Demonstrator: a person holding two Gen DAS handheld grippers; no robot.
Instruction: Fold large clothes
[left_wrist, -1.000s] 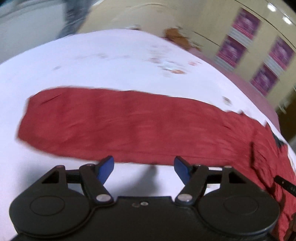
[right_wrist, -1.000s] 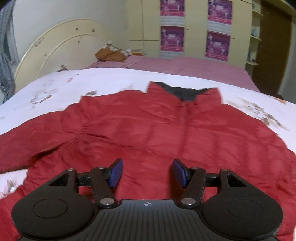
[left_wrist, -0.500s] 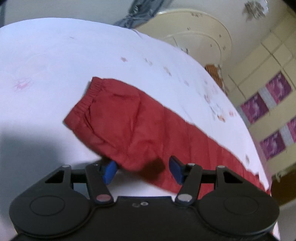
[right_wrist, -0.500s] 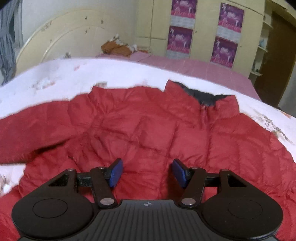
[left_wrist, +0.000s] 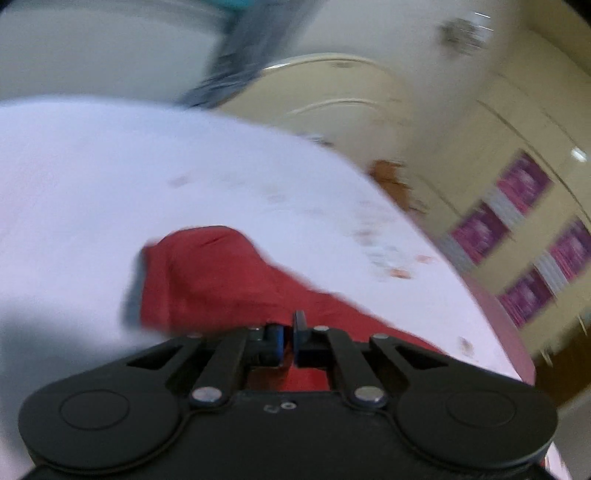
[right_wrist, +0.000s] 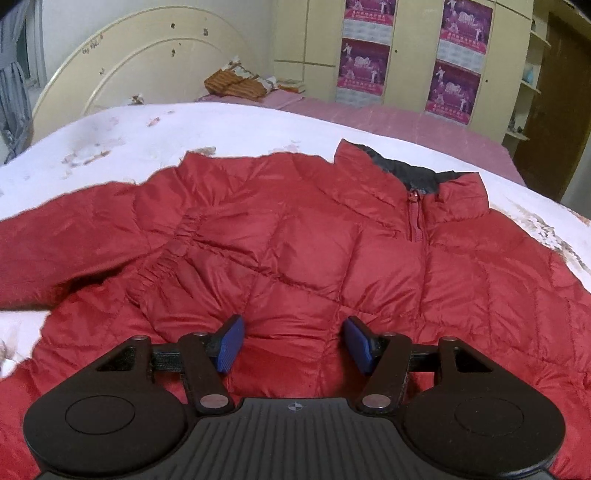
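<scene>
One red quilted puffer jacket (right_wrist: 314, 236) is spread flat, zipped, on the white floral bedsheet (right_wrist: 229, 125), its dark-lined collar lying beyond the jaws. The right gripper (right_wrist: 294, 343) is held over the jacket's lower front with jaws wide apart, fabric seen between them. The left gripper (left_wrist: 289, 341) is clamped on the jacket's red sleeve (left_wrist: 207, 277), whose cuff end is bunched just ahead of the closed jaws; that view is blurred.
</scene>
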